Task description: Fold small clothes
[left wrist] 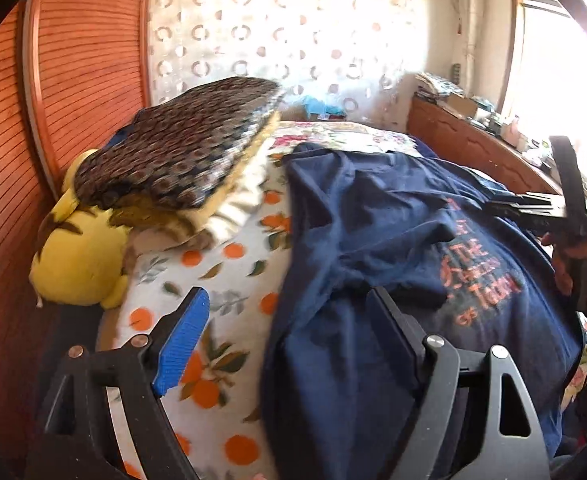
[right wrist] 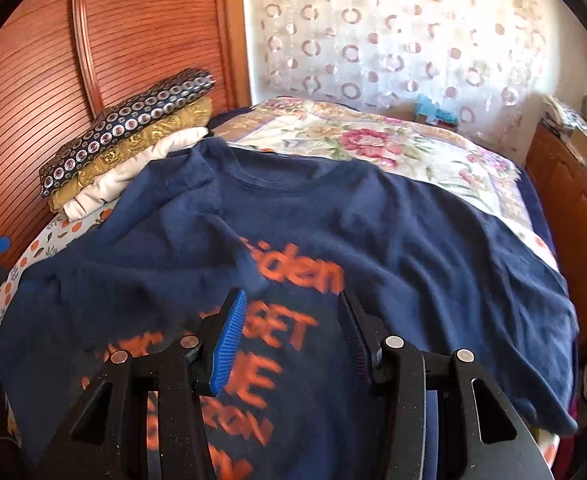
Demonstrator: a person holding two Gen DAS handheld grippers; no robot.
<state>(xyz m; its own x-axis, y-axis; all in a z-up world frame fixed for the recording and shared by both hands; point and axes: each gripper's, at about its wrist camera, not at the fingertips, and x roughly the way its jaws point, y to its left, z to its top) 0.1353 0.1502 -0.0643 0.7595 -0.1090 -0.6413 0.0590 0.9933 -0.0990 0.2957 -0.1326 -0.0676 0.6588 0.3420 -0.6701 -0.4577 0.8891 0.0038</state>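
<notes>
A navy T-shirt (right wrist: 333,220) with orange lettering lies spread front-up across a bed, its collar toward the far end, its lower body nearest the two hand-held grippers. The left gripper (left wrist: 289,336) hangs over the shirt's left edge with its jaws wide apart: the blue-padded finger (left wrist: 183,344) stands over the orange-print sheet (left wrist: 221,280), the other over rumpled navy cloth, and nothing is pinched between them. The right gripper (right wrist: 289,336) hovers above the printed chest with its jaws roughly half apart; blurred orange letters show in the gap and the pads press on no fabric. From the left wrist camera, the right gripper (left wrist: 533,208) appears at the shirt's far right edge, with a hand (left wrist: 573,264) around its handle. Seen from the right wrist, the shirt drapes partly over a floral quilt (right wrist: 393,140) that covers the head of the bed. A stack of folded textiles (right wrist: 133,136), patterned dark blue over gold over white, sits just beside the shirt's left shoulder against a ribbed wooden panel (right wrist: 141,32). A yellow plush toy (left wrist: 77,264) rests near the stack, apart from the shirt. A sheer curtain (right wrist: 393,40) with ring patterns hangs behind the bed.
</notes>
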